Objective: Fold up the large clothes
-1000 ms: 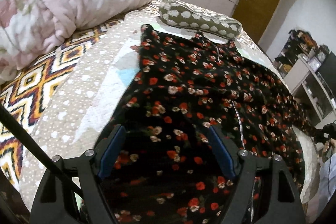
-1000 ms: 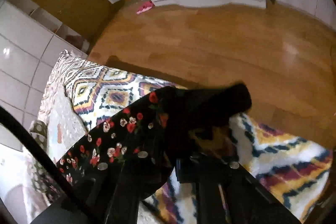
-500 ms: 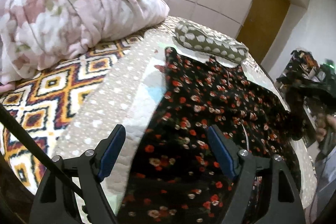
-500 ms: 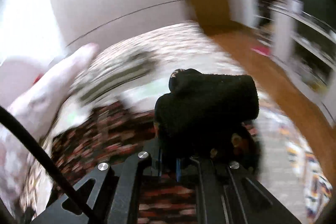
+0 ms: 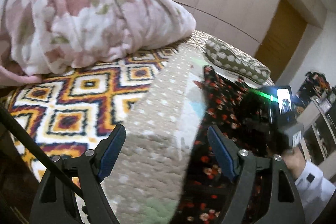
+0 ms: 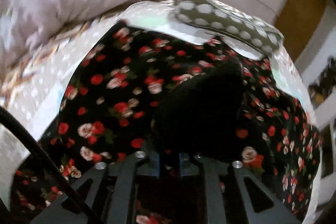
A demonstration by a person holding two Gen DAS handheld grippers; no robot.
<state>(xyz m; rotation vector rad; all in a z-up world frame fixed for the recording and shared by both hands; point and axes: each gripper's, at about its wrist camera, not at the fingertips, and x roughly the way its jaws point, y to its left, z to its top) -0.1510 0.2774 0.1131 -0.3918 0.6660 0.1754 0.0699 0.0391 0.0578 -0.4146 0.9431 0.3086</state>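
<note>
The right gripper [image 6: 169,163] hangs over the floral dress [image 6: 117,87], its blue fingers [image 6: 154,162] set a narrow gap apart. They have just been opening. A dark bunched fold of the dress rises right in front of them, and through the blur it seems to lie loose rather than pinched. The left gripper [image 5: 166,150] has its fingers [image 5: 110,150] spread wide with nothing between them, above the speckled beige bedspread [image 5: 151,119] at the dress's edge. The dress lies spread flat on the bed, its top reaching a dotted pillow [image 5: 233,62]. A pink blanket [image 5: 84,14] is heaped on the patterned cover [image 5: 69,102] to the left. A white sleeve [image 5: 313,180] shows at the right edge.
</note>
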